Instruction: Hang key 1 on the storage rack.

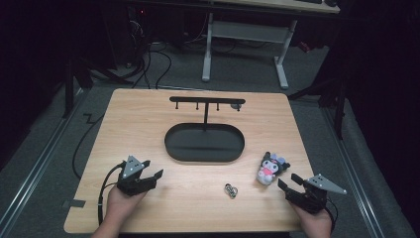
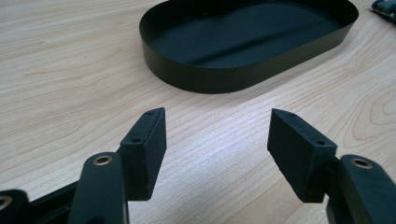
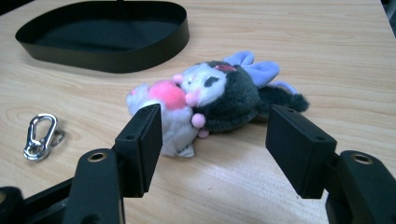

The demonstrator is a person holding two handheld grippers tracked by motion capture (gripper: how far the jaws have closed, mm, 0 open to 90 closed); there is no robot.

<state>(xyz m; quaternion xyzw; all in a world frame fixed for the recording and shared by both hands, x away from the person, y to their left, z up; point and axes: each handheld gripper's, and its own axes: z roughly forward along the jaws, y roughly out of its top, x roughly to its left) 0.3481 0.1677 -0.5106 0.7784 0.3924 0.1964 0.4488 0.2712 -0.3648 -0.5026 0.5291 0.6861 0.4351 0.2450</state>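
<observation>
Grey-and-pink plush toy (image 3: 210, 100) lies near the desk's right edge, just ahead of our right gripper (image 1: 291, 183), long axis pointing roughly toward it. Both jaw pairs gape, holding nothing. Our left gripper (image 1: 152, 168) sits well apart, so we judge the right reaches.

In the right gripper view, the lower end of the plush toy (image 3: 219, 98) is hidden behind one black jaw, and the far rim of the black oval tray (image 3: 112, 58) is cut off by the top edge. In the high view, the metal clip (image 1: 231, 190) near the table's front edge is too small for its parts to be told.
</observation>
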